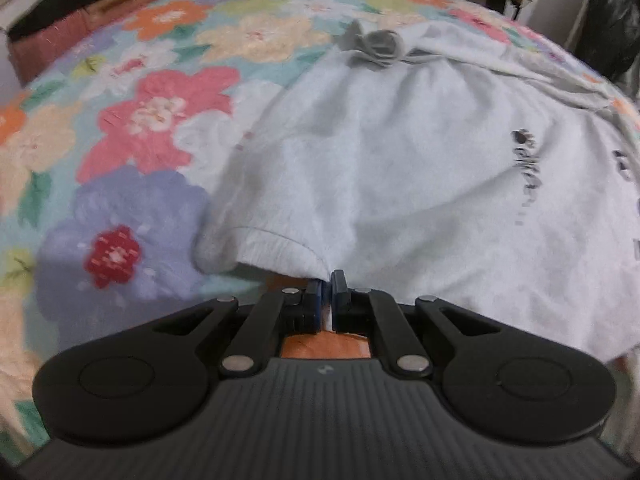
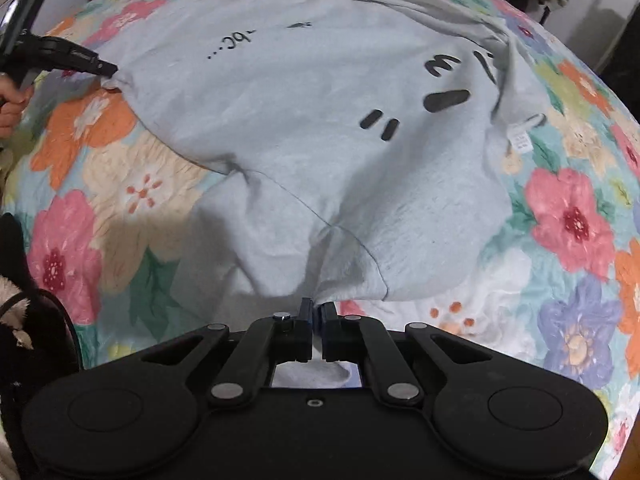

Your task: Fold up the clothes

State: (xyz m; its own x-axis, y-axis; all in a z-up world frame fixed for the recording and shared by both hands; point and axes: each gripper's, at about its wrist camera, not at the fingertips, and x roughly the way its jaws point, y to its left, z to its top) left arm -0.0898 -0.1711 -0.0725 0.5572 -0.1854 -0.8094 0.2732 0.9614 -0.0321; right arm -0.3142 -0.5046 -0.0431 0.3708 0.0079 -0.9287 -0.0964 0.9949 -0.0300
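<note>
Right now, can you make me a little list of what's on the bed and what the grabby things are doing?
garment: light grey sweatshirt with black print, spread out but wrinkled
surface: flowery bedspread
left hand-held gripper: shut on the sweatshirt's edge near a cuff
right hand-held gripper: shut on the sweatshirt's near edge
label: white tag showing at the right side
fold: not yet made

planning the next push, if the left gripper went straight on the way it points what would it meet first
The grey t-shirt itself: the left gripper already has its jaws shut on the shirt's edge, so it would bunch that cloth up over the floral bedspread.
</note>
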